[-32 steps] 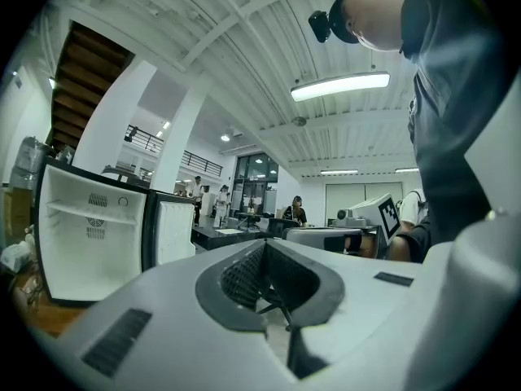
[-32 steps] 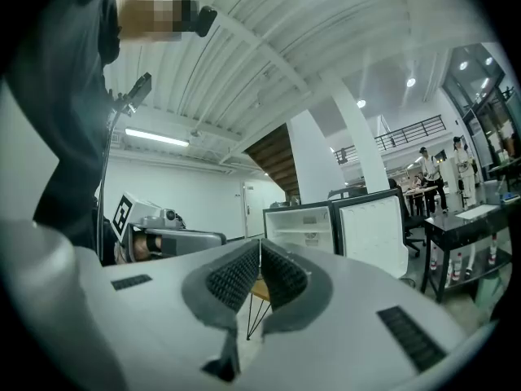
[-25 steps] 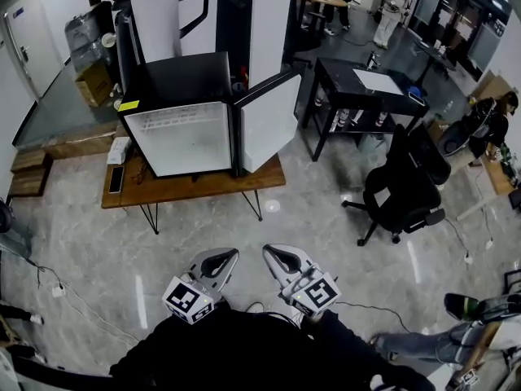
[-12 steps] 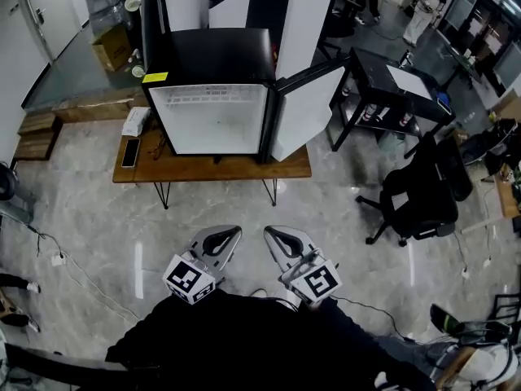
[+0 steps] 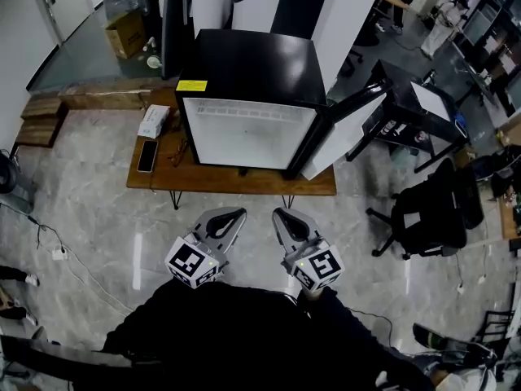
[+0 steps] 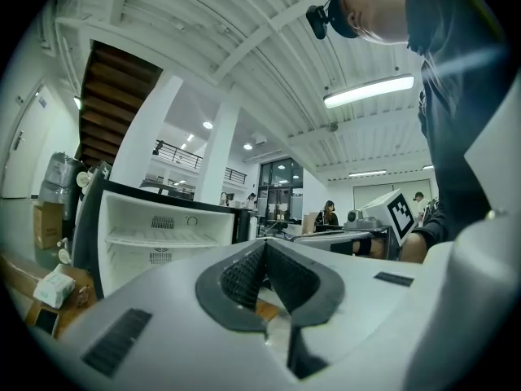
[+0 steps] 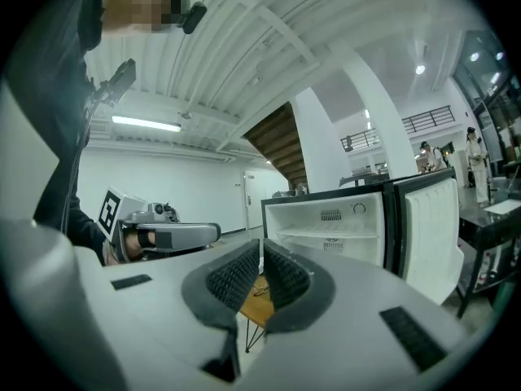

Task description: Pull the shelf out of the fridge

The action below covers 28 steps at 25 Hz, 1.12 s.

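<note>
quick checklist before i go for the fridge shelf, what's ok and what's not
1. fridge door open: ok, swung right.
2. shelf visible inside: ok.
3. shelf bare: ok, nothing seen on it.
4. left gripper open: not ok, shut, empty.
5. right gripper open: not ok, shut, empty.
6. grippers at the shelf: not ok, both short of the table.

the person wears a black long-sleeved top [image 5: 236, 332], loose at the shoulders, its dark sleeves reaching to the hands. a small black camera [image 6: 321, 16] is strapped at the head. the left gripper [image 5: 234, 216] and right gripper [image 5: 282, 216] are pale grey moulded shells with black ribbed pads [image 6: 242, 274]. each carries a white cube [image 5: 194, 261] printed with black square markers.
</note>
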Tool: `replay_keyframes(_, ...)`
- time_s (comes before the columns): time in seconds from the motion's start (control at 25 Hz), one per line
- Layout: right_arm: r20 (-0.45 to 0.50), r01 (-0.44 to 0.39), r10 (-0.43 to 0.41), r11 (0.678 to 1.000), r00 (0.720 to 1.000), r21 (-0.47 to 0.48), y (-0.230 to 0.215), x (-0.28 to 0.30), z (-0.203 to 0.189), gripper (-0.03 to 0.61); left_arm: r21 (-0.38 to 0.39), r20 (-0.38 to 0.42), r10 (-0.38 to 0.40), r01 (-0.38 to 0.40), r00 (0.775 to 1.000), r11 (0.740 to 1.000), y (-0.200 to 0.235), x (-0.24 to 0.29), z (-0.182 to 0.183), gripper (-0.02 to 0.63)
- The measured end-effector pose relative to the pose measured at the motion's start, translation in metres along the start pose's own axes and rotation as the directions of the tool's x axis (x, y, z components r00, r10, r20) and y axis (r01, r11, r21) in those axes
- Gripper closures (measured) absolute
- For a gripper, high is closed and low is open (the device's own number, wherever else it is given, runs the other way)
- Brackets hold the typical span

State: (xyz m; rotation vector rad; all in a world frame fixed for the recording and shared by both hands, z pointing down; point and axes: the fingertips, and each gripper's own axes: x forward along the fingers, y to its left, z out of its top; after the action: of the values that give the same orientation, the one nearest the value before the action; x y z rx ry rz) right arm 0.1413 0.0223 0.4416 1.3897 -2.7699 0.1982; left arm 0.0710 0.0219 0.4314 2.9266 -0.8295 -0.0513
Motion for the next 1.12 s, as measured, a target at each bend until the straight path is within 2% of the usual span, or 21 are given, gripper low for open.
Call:
replay_keyframes(0.16,0.003,0.029,-0.029,0.996,1.0,0.08,-0.009,0.057,-0.001,0.569,-0.001,0.007,-0.015,0.015,1.0,1.0,0.054,0.001,0.006,0.606)
replay_keyframes(0.24,0.01,0.049,-0.051,0.987,0.999,0.154,-0.016,0.083,-0.003,0.569,-0.001,0.009,-0.025,0.025,1.0,1.0,0.08,0.002,0.008,0.606)
replay_keyframes(0.32,0.031,0.065,-0.076,0.961,0.997,0.267,-0.026,0.107,-0.007,0.569,-0.007,0.009,-0.037,0.037,0.999,0.999,0.103,0.002,0.008,0.606)
replay_keyframes(0.4,0.05,0.08,-0.107,0.923,0.993,0.378,-0.038,0.129,-0.011,0.569,-0.016,0.006,-0.054,0.054,0.999,0.998,0.124,0.002,0.007,0.606)
replay_keyframes(0.64,0.039,0.157,-0.201,0.862,0.979,0.483,-0.069,0.181,-0.022,0.552,0.003,-0.001,-0.083,0.083,0.997,0.997,0.167,0.011,0.001,0.606)
replay_keyframes(0.72,0.043,0.171,-0.232,0.821,0.972,0.545,-0.081,0.193,-0.028,0.49,0.005,0.001,-0.079,0.079,0.997,0.997,0.176,0.016,-0.001,0.606)
replay_keyframes(0.8,0.062,0.167,-0.265,0.757,0.962,0.632,-0.097,0.208,-0.032,0.457,0.01,0.005,-0.073,0.073,0.997,0.997,0.187,0.022,-0.001,0.606)
replay_keyframes(0.88,0.083,0.15,-0.304,0.668,0.949,0.729,-0.113,0.222,-0.037,0.418,0.012,0.008,-0.064,0.064,0.998,0.998,0.195,0.028,-0.002,0.606)
replay_keyframes(0.92,0.08,0.15,-0.332,0.612,0.94,0.777,-0.121,0.226,-0.042,0.405,0.011,0.012,-0.06,0.06,0.998,0.998,0.198,0.03,-0.002,0.607)
replay_keyframes(1.0,0.031,0.18,-0.403,0.476,0.915,0.861,-0.138,0.233,-0.056,0.379,0.008,0.026,-0.056,0.056,0.998,0.998,0.203,0.034,0.0,0.606)
replay_keyframes(1.04,0.016,0.183,-0.429,0.418,0.903,0.89,-0.148,0.239,-0.061,0.374,0.01,0.031,-0.055,0.055,0.998,0.998,0.206,0.037,0.002,0.607)
replay_keyframes(1.12,0.041,0.132,-0.45,0.345,0.892,0.929,-0.167,0.256,-0.063,0.354,0.02,0.023,-0.043,0.043,0.999,0.999,0.214,0.043,0.001,0.607)
